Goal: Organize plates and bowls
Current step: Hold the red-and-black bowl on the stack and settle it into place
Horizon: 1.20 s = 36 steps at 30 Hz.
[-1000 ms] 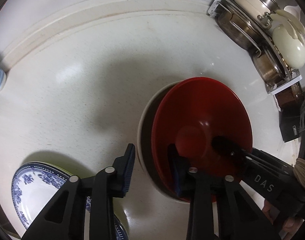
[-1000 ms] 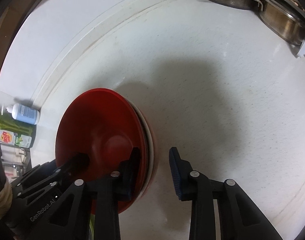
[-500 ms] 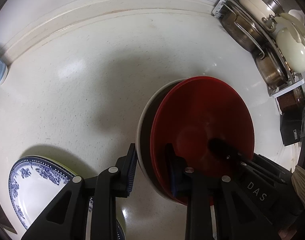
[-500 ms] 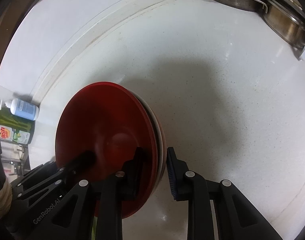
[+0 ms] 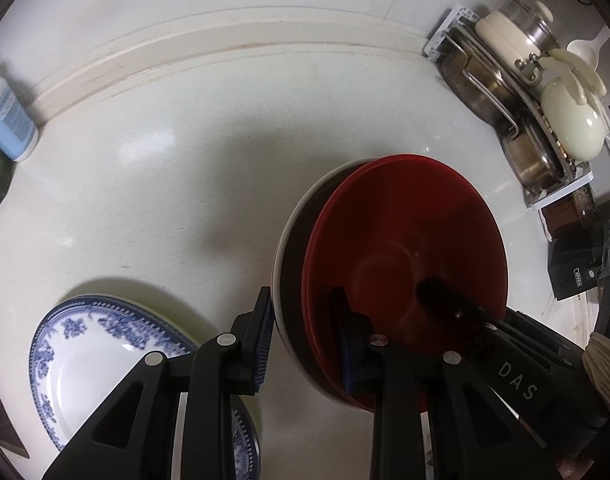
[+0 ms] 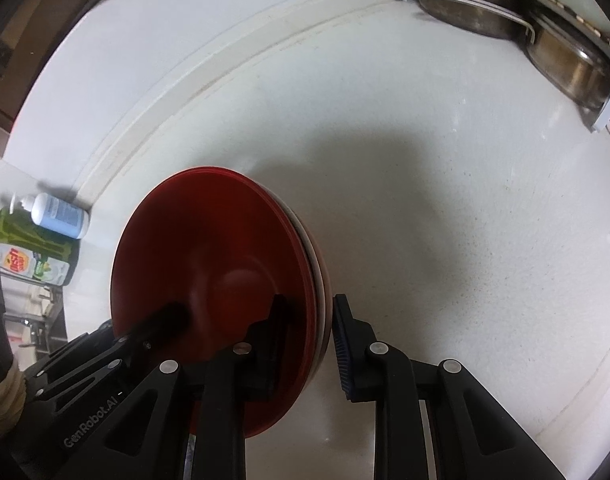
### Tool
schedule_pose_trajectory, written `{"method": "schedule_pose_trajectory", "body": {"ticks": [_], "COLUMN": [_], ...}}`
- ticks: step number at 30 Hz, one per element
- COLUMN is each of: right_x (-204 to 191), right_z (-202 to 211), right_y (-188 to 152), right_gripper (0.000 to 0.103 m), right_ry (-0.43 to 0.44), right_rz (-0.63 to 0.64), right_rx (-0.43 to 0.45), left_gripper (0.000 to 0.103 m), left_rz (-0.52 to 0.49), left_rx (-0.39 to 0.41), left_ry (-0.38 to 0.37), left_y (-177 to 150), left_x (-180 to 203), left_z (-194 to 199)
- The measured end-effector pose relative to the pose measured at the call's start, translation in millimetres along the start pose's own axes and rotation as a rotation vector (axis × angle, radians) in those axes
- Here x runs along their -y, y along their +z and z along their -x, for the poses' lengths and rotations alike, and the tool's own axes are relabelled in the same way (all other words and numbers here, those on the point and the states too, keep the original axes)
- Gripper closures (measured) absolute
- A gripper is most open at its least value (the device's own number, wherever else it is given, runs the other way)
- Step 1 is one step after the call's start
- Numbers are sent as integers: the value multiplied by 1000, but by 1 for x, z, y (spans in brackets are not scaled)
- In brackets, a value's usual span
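Observation:
A red bowl (image 5: 405, 240) sits nested in a darker bowl with a white rim (image 5: 289, 236), and the stack hangs a little above the white counter. My left gripper (image 5: 301, 304) is shut on the stack's left rim, one pad inside the red bowl and one outside the white rim. My right gripper (image 6: 309, 304) is shut on the opposite rim of the red bowl (image 6: 209, 248) in the same way. Each gripper's inner finger shows in the other's view. A blue-and-white plate (image 5: 93, 352) lies on the counter at lower left, under my left gripper.
A rack with steel pots (image 5: 505, 92) and a cream lidded pot (image 5: 573, 128) stands at the back right. A black box (image 5: 577, 264) is right of the bowls. A blue-label bottle (image 5: 7, 120) and a green soap bottle (image 6: 33, 256) stand at the left by the wall ledge.
Both grippers have narrowed onto the stack's rims; their outer pads, which stood apart from the bowls, now lie against them. The stack has risen slightly and fills more of both views.

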State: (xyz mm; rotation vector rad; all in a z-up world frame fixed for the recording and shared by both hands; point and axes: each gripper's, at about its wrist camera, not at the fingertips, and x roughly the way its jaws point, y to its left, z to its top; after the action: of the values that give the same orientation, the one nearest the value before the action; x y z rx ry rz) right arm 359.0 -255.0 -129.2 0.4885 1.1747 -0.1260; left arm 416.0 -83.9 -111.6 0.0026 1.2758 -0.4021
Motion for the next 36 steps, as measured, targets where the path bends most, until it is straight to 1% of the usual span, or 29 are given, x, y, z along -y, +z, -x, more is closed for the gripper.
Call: {"method": "schedule_pose_trajectory", "body": {"ticks": [3, 11, 21, 27, 36], "right_x": [-10, -47, -89, -115, -144], "right_z": [9, 26, 42, 45, 35], "right_y": [-2, -12, -34, -50, -73], "right_gripper": [79, 79, 79, 79, 79], "right_ry": [5, 41, 77, 92, 109], "right_rz": [19, 81, 152, 191, 232], "right_rx": [20, 47, 57, 54, 20], "left_gripper": [75, 75, 75, 75, 75], "left_rz": [14, 36, 96, 130, 182], "left_rx": [17, 85, 127, 143, 123], "left_ry": [1, 36, 56, 69, 78], "left_y": [-4, -19, -53, -67, -89], "left_x": [-9, -36, -70, -97, -133], "left_z": [10, 44, 75, 89, 93]}}
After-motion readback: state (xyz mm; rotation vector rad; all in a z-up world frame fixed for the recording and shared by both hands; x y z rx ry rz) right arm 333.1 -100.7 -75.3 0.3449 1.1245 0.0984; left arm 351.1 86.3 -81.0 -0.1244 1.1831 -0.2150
